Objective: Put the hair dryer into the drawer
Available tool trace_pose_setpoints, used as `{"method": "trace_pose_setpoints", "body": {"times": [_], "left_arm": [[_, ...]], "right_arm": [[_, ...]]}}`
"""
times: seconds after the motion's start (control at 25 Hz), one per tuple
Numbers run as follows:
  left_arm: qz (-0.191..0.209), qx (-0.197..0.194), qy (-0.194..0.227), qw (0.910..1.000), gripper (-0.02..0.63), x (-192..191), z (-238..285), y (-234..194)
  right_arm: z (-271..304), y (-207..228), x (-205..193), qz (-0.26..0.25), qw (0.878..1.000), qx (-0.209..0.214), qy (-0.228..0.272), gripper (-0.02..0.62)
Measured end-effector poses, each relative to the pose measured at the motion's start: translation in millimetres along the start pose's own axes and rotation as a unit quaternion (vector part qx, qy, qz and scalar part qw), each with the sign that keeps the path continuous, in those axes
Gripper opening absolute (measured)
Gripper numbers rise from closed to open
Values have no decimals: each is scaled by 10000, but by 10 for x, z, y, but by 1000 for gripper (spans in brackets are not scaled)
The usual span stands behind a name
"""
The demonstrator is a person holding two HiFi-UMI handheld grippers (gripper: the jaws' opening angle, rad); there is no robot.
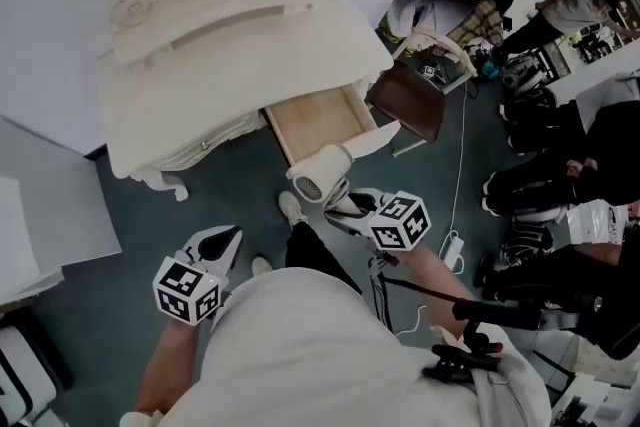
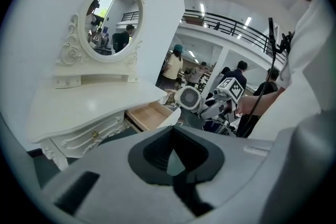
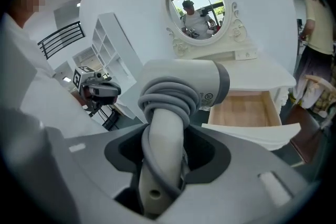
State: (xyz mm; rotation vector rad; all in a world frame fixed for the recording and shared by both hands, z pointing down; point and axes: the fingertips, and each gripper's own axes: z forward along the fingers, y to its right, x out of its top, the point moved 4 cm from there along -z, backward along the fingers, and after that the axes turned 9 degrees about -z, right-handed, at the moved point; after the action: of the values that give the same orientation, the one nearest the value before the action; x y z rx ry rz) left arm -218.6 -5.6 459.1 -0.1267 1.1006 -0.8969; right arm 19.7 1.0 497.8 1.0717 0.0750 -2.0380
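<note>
Dressing table (image 1: 230, 55) fills the head view toward 11 o'clock, its drawer (image 1: 322, 120) pulled open. Hair dryer (image 1: 320, 177) hangs just at 6 o'clock of the drawer front, not yet over it. The right gripper (image 1: 345, 203) pinches its handle. Left gripper (image 1: 228, 240), at 8 o'clock of the dryer, is pressed together with nothing between. Cord (image 3: 168, 96) is coiled round the handle. The dryer is probably rigid, smooth-shelled and nose-heavy, so gripping the handle close under the barrel suits.

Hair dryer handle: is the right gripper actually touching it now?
Touching. The right gripper view shows the right gripper clamped around the hair dryer at its cord-wrapped handle.
</note>
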Motion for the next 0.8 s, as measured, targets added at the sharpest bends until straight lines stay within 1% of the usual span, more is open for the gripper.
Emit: {"method": "trace_pose_setpoints", "body": {"times": [0.2, 0.36, 0.6, 0.8], "left_arm": [[-121, 326, 151, 9993, 3, 456, 291, -216], [-172, 558, 237, 9980, 3, 846, 559, -318], [-327, 793, 230, 9961, 3, 1223, 952, -362], [-448, 1014, 275, 9935, 3, 1429, 1192, -455]], "right_arm": [[158, 689, 147, -368, 9980, 305, -401, 201], [265, 1199, 228, -757, 9921, 621, -780, 201], [400, 1819, 230, -1169, 9780, 1134, -1302, 201], [544, 2201, 209, -1429, 9634, 1541, -1664, 201]]}}
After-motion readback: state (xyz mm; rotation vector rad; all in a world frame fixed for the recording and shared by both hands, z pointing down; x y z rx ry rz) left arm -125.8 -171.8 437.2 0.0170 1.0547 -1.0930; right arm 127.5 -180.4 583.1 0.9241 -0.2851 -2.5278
